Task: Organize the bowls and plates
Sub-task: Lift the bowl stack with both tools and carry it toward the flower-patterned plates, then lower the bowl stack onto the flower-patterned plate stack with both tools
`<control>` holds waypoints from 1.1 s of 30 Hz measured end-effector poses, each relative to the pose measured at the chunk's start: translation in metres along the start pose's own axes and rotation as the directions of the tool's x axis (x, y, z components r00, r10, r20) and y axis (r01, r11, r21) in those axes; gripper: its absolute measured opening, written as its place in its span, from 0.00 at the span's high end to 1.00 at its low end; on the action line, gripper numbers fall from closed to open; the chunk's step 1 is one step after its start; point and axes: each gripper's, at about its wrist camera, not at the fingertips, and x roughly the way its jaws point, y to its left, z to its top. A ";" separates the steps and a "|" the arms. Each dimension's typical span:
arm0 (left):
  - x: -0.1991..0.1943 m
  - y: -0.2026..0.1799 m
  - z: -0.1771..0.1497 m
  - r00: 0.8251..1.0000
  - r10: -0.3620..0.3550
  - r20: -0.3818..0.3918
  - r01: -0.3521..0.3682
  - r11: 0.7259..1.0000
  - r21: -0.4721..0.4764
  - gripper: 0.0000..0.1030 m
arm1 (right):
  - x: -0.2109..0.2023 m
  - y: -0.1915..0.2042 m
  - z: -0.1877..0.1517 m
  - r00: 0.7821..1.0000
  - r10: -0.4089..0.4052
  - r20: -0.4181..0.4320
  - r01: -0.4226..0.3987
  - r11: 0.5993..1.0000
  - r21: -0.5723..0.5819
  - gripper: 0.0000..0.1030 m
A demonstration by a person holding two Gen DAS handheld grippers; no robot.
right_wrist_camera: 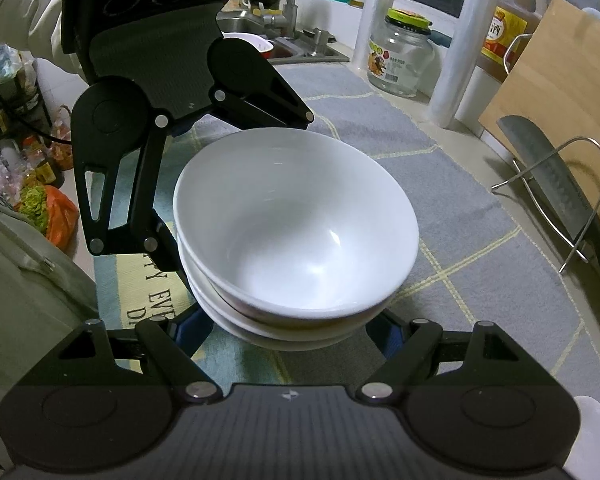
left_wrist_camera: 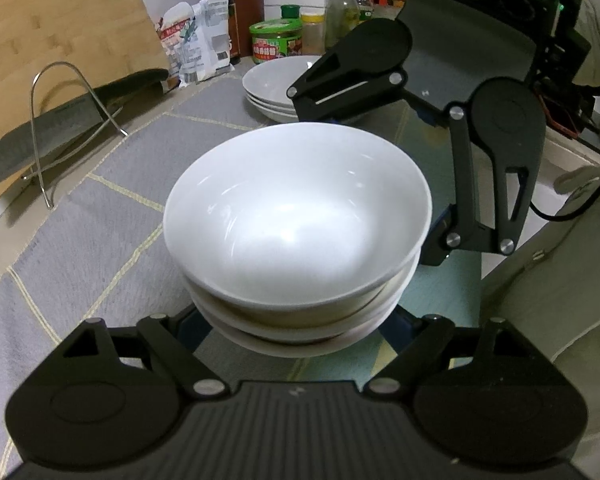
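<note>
Stack of three glossy white ceramic bowls (left_wrist_camera: 296,220), on grey checked cloth (left_wrist_camera: 100,208) over table. Left tongs (left_wrist_camera: 296,334) & right tongs (right_wrist_camera: 290,330): both straddle stack base; grip unclear, fingertips hidden.

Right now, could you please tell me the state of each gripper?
Left gripper: jaws flank the bowl stack; grip cannot be told.
Right gripper: same stack, grip cannot be told.

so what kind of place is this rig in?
Likely a home kitchen counter: sink with faucet behind, cleaver in a wire rack, sauce bottles and jars along the wall.
</note>
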 end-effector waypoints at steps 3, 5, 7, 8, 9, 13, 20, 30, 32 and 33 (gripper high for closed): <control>-0.002 -0.003 0.005 1.000 0.009 0.002 -0.009 1.000 -0.004 0.16 | -0.007 -0.001 -0.001 1.000 0.000 -0.001 0.000 1.000 -0.016 0.16; -0.002 -0.005 0.009 1.000 0.015 0.003 -0.015 1.000 -0.011 0.16 | -0.011 -0.003 -0.003 1.000 0.000 -0.003 0.000 1.000 -0.028 0.16; -0.001 -0.009 0.014 1.000 0.023 0.008 -0.023 1.000 -0.015 0.16 | -0.016 -0.006 -0.005 1.000 0.001 -0.002 -0.001 0.999 -0.038 0.16; 0.000 -0.010 0.017 1.000 0.028 0.009 -0.028 0.999 -0.018 0.16 | -0.018 -0.008 -0.006 1.000 0.002 -0.002 -0.002 0.999 -0.041 0.16; 0.001 -0.011 0.020 0.999 0.033 0.011 -0.033 0.999 -0.020 0.16 | -0.021 -0.010 -0.008 1.000 0.004 -0.001 -0.004 0.999 -0.045 0.16; 0.004 -0.017 0.032 0.999 0.046 0.010 -0.045 0.999 -0.026 0.16 | -0.030 -0.016 -0.015 1.000 0.009 0.005 -0.009 0.998 -0.057 0.16; 0.018 -0.025 0.057 0.998 0.061 0.005 -0.061 0.998 -0.033 0.16 | -0.049 -0.037 -0.032 1.000 0.020 0.019 -0.019 0.997 -0.069 0.16; 0.052 -0.036 0.103 0.997 0.076 0.034 -0.075 0.997 -0.028 0.16 | -0.081 -0.069 -0.065 1.000 -0.001 0.024 0.003 0.996 -0.091 0.16; 0.059 -0.039 0.112 0.996 0.082 0.037 -0.081 0.996 -0.022 0.16 | -0.087 -0.076 -0.071 1.000 -0.008 0.027 0.010 0.996 -0.094 0.16; 0.062 -0.040 0.117 0.996 0.084 0.039 -0.083 0.996 -0.020 0.16 | -0.090 -0.079 -0.074 1.000 -0.011 0.029 0.013 0.996 -0.093 0.16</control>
